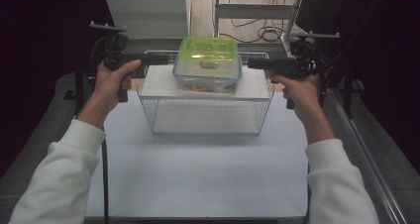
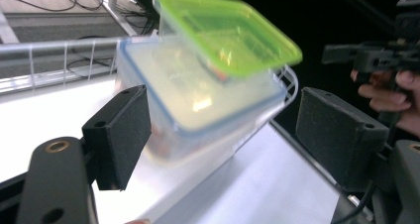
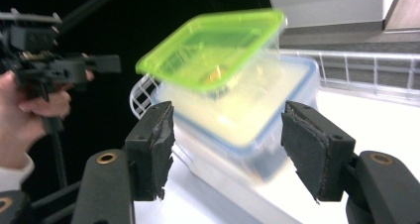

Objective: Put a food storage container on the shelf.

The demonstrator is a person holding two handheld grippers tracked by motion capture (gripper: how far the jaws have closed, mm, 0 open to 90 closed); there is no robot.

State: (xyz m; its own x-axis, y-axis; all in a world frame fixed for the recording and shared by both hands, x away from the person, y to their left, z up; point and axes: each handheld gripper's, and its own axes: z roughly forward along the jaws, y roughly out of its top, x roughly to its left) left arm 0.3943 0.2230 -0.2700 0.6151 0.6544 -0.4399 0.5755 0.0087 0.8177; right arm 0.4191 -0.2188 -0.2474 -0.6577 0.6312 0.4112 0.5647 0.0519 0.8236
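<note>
Two plastic boxes stand stacked on a white board (image 1: 158,83) that lies across a wire basket (image 1: 148,110). The upper box has a green lid (image 1: 207,50) (image 2: 228,30) (image 3: 213,48). The lower clear box has a blue-rimmed lid (image 1: 208,78) (image 2: 198,105) (image 3: 247,120) and something orange shows inside it. My left gripper (image 1: 166,59) (image 2: 223,130) is level at the boxes' left, open, with its pads clear of them. My right gripper (image 1: 250,63) (image 3: 225,130) is at their right, also open and apart from the boxes.
The basket stands at the back of a white table sheet (image 1: 198,174). Behind it are a metal frame and loose cables (image 1: 262,33). Dark drapes close in both sides. A metal rail (image 1: 366,154) runs along the table's right edge.
</note>
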